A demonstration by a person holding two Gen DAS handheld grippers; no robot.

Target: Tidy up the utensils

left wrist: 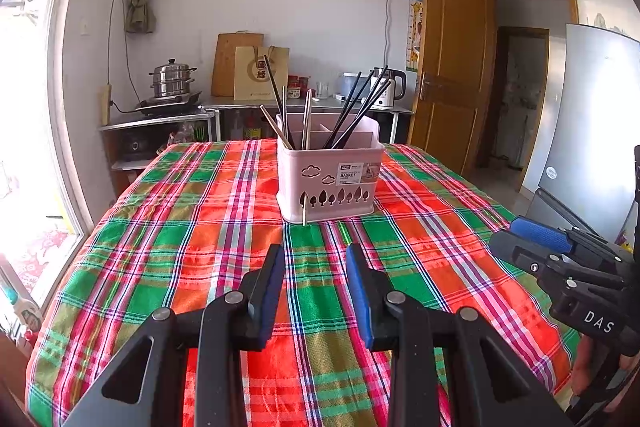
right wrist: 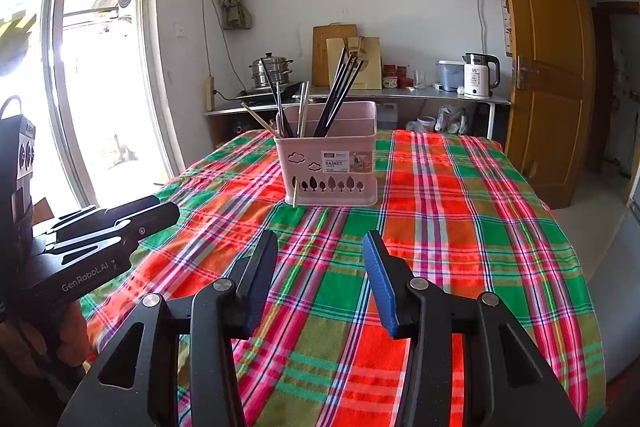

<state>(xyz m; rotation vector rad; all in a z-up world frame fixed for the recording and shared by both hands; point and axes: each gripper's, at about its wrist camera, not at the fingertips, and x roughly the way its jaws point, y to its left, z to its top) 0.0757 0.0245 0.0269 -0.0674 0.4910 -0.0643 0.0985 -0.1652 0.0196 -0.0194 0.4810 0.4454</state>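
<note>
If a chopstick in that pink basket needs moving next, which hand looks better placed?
Hard to call, perhaps the left gripper: the pink basket sits straight ahead of its fingers, while it lies slightly left of the right gripper. Both are empty.

My left wrist camera sat low over the near edge of the plaid tablecloth (left wrist: 180, 227), looking forward and slightly down between its own fingers toward the pink utensil basket (left wrist: 328, 183), which stood well ahead. My right wrist camera faced much the same way from just beside it, perhaps a little nearer. Both views shared the basket (right wrist: 328, 167), the cloth (right wrist: 460, 227), and the back counter (left wrist: 304, 103); each caught the other gripper at its edge.
</note>
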